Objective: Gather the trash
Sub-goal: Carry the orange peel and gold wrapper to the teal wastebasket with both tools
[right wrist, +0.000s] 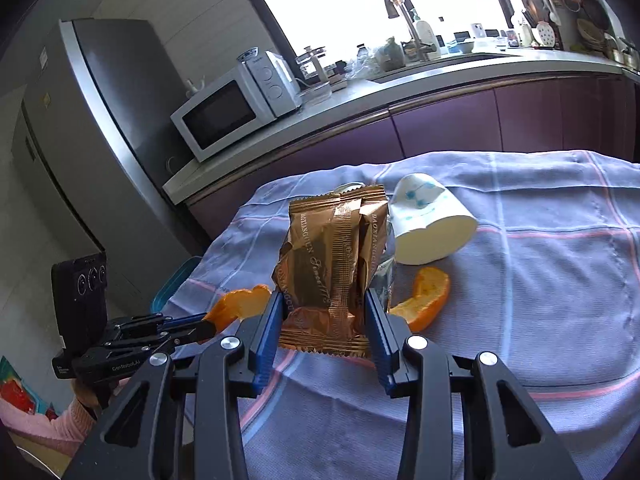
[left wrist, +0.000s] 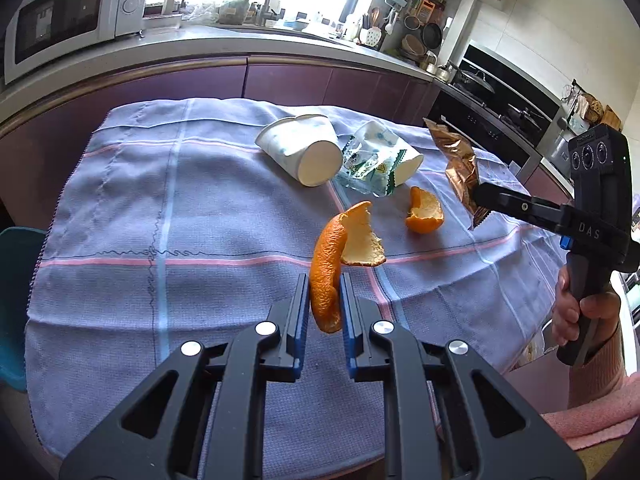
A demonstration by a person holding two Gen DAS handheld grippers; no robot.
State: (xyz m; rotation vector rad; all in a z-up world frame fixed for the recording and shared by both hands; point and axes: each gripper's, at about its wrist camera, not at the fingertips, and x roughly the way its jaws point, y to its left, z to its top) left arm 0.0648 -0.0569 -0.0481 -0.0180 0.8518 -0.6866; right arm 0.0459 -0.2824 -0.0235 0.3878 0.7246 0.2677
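Observation:
My left gripper (left wrist: 325, 280) is shut on a long orange peel (left wrist: 332, 264) and holds it above the blue checked cloth (left wrist: 160, 200). It also shows in the right wrist view (right wrist: 240, 304). My right gripper (right wrist: 324, 300) is shut on a gold snack wrapper (right wrist: 332, 256), lifted over the cloth; the wrapper shows in the left wrist view (left wrist: 460, 164) too. A second orange peel (left wrist: 425, 212) lies on the cloth. Two tipped paper cups (left wrist: 304, 152) (left wrist: 384, 148) and a clear plastic wrapper (left wrist: 368, 172) lie behind it.
A teal bin (left wrist: 16, 304) stands off the table's left edge. Purple cabinets (left wrist: 280, 80) with a counter, microwave (left wrist: 60, 16) and sink run behind the table. A fridge (right wrist: 80, 140) stands far left in the right wrist view.

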